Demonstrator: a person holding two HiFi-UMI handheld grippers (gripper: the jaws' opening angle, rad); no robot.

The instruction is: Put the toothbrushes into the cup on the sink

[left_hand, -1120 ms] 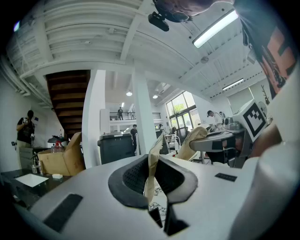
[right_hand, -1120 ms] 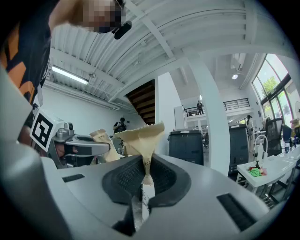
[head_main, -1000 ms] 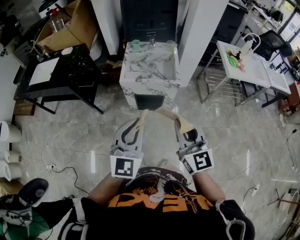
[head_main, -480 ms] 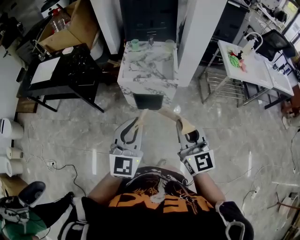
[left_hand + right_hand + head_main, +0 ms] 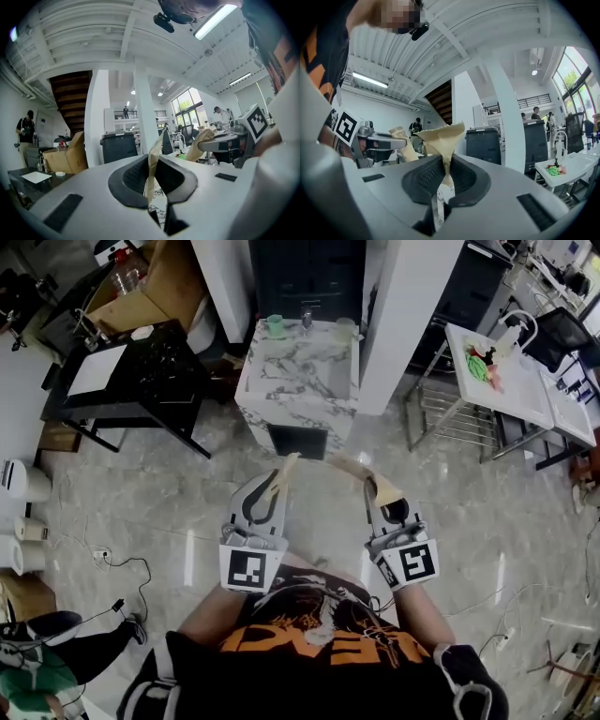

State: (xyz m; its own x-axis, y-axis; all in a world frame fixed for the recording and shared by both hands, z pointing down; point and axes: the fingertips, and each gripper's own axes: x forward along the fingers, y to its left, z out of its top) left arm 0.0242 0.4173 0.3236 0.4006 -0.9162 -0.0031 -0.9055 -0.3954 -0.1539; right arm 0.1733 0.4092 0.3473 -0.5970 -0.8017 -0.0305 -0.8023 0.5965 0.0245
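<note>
Both grippers are held at waist height over the floor, short of the marble sink (image 5: 298,381). My left gripper (image 5: 274,486) is shut on a flat tan paper packet (image 5: 285,472), which stands upright between the pads (image 5: 151,165). My right gripper (image 5: 382,500) is shut on a second tan packet (image 5: 360,472), whose wide top fans out above the jaws (image 5: 442,137). A green cup (image 5: 274,326) stands on the sink's back ledge at the left. A clear cup (image 5: 345,328) stands at the right, with the tap (image 5: 307,319) between them. What the packets contain is hidden.
A black table (image 5: 131,381) stands left of the sink and a white pillar (image 5: 398,315) to its right. A white table (image 5: 511,381) with small items is far right. Cables (image 5: 122,563) lie on the floor at left, by a bystander's legs (image 5: 66,652).
Both grippers keep their hold and place. The view has shifted a little towards the sink, and the bystander's foot at lower left has drawn back.
</note>
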